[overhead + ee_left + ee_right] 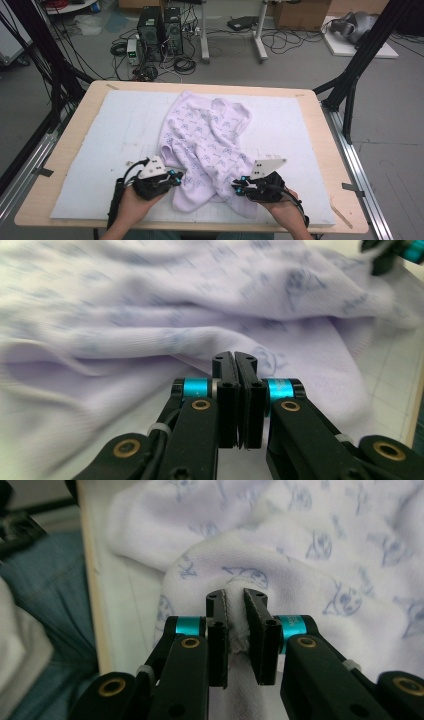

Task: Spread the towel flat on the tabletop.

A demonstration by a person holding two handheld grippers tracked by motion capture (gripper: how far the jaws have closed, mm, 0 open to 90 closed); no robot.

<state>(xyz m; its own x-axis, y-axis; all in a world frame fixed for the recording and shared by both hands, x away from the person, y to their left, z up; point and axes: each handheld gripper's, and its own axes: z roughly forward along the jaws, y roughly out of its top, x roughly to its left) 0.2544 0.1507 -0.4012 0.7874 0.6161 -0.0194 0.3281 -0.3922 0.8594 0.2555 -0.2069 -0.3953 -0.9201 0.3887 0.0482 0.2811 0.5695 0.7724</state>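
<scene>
A pale lilac garment (207, 145), soft knit cloth printed all over with small blue figures, lies crumpled on the white padded mat (100, 150) that covers my wooden table (75, 115). It runs from the mat's middle down toward 6 o'clock, with two rounded lobes at its 12 o'clock end and loose folds across its width.

My left gripper (175, 177) sits at the garment's 8 o'clock edge. In the left gripper view its black jaws stand pressed flat together, with barely a seam between them; the cloth (150, 330) lies blurred just beyond the tips, and I cannot tell whether a thin fold is caught there. That view also catches my right gripper (400, 252) far off at 1 o'clock, on the cloth's far side.

My right gripper (239, 187) sits at the garment's 5 o'clock corner. The right gripper view gives what the high view cannot: a bunched ridge of cloth (237, 630) pinched between the ribbed jaw pads, the weave fine and slightly fuzzy, the hem rounded over the tips. Past the table's pale edge (95, 580), at 9 o'clock, blue denim (50, 590) shows.
</scene>
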